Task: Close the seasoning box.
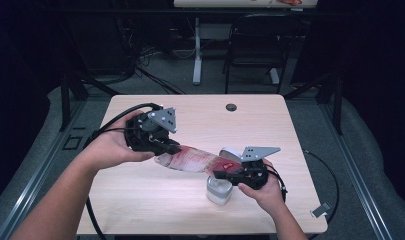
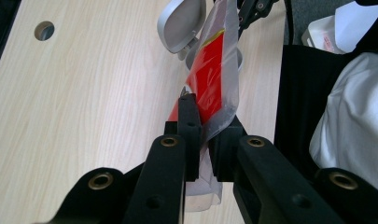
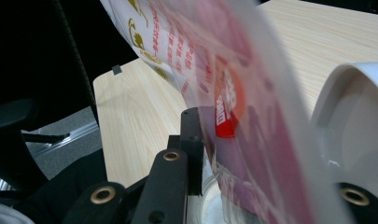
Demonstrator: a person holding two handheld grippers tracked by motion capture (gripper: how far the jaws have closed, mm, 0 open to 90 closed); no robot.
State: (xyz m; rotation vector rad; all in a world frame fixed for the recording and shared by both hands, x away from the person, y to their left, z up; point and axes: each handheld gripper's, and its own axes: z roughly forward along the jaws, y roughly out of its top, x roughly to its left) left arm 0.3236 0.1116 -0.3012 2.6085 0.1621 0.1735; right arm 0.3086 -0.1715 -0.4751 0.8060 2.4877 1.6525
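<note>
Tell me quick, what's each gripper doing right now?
Left gripper: shut on the red pouch.
Right gripper: shut on the pouch's other end.

high cam: above my side, looking forward and down at the whole table (image 1: 140, 200) | left gripper cam: close along my jaws at the pouch (image 2: 214, 79) | right gripper cam: right up against that pouch (image 3: 214, 70); all share it
</note>
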